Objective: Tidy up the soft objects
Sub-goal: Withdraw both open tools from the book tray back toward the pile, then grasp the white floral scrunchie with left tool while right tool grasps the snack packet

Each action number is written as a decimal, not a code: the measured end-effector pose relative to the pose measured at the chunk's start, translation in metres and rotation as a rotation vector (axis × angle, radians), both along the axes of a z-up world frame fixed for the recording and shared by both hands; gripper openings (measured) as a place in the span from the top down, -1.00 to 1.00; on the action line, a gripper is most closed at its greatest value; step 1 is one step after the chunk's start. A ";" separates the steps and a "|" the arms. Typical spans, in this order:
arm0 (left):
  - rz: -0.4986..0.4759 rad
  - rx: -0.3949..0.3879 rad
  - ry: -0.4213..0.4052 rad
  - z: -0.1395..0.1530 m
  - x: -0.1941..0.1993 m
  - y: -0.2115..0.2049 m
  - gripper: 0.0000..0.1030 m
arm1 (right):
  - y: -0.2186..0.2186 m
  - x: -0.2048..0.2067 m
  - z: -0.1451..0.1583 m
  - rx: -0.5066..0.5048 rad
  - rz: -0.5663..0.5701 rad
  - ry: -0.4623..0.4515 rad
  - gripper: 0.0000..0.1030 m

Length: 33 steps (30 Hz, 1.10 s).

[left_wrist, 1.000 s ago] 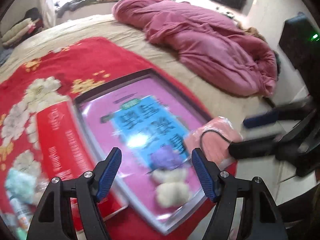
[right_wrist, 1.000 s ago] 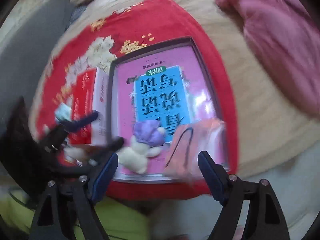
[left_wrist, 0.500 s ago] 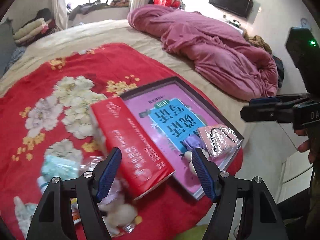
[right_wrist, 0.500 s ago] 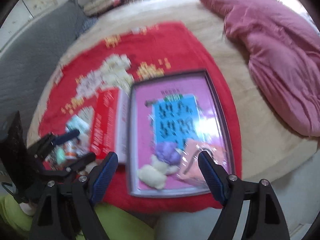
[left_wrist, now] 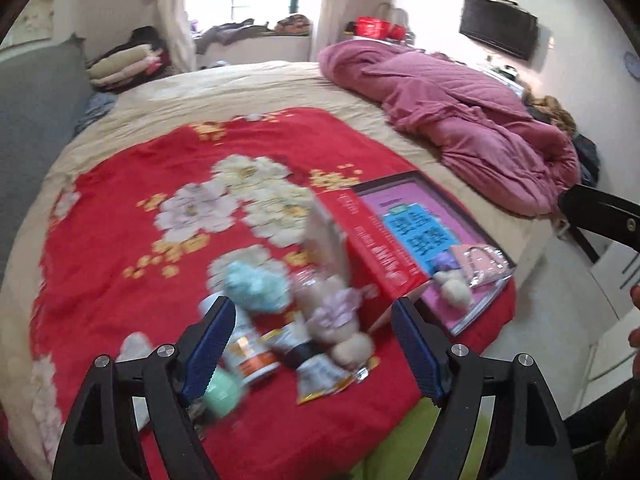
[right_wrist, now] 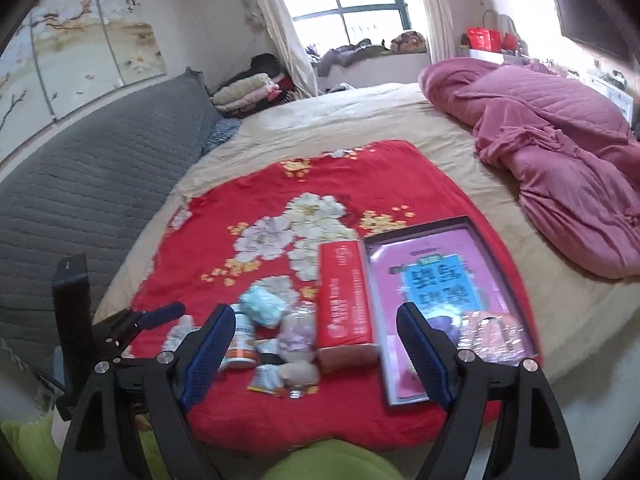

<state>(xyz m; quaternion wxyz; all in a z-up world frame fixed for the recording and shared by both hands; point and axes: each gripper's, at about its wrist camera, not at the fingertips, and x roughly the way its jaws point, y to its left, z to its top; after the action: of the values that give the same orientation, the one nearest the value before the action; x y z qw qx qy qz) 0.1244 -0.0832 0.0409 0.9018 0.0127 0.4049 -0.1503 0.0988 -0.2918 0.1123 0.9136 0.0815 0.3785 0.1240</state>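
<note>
On the red floral blanket [left_wrist: 120,240] lies a pile: a light blue fluffy toy [left_wrist: 256,284], a purple-and-cream plush [left_wrist: 336,316], a bottle [left_wrist: 248,352] and snack packets [left_wrist: 320,376]. My left gripper [left_wrist: 312,312] hovers above this pile; its jaws are opening with nothing between them. A pink tray [right_wrist: 420,228] holds a purple-and-cream plush [left_wrist: 452,284] and a pink pouch [right_wrist: 492,330] in clear wrap. A red box [right_wrist: 344,300] lies between tray and pile. My right gripper [right_wrist: 316,316] stands open and empty, well above the bed.
A crumpled pink duvet [right_wrist: 560,152] covers the bed's right side. A grey padded headboard [right_wrist: 80,168] runs along the left. Folded bedding [right_wrist: 248,88] sits by the window. The bed's near edge is just below the grippers, over a green garment [right_wrist: 332,460].
Both grippers have pulled back and up from the tray, so much more of the bed shows. The left view swung from the tray to the pile. The left jaws stand slightly wider.
</note>
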 end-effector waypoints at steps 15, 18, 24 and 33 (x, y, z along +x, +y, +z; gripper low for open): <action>0.207 -0.008 0.017 -0.014 -0.054 0.126 -0.59 | 0.074 -0.031 -0.039 0.004 0.004 -0.005 -0.61; 0.233 -0.004 0.028 -0.021 -0.060 0.143 -0.59 | 0.080 -0.033 -0.047 -0.002 0.010 0.006 -0.61; 0.267 -0.018 0.053 -0.034 -0.067 0.160 -0.59 | 0.086 -0.034 -0.061 0.010 0.013 0.028 -0.61; 0.302 -0.006 0.115 -0.062 -0.064 0.172 -0.59 | 0.116 -0.029 -0.084 -0.026 0.071 0.041 -0.61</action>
<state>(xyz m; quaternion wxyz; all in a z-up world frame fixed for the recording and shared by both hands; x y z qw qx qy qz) 0.0601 0.0888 -0.0207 0.8895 -0.0595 0.4529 -0.0147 0.0703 -0.1756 0.0286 0.9016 0.0586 0.4014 0.1499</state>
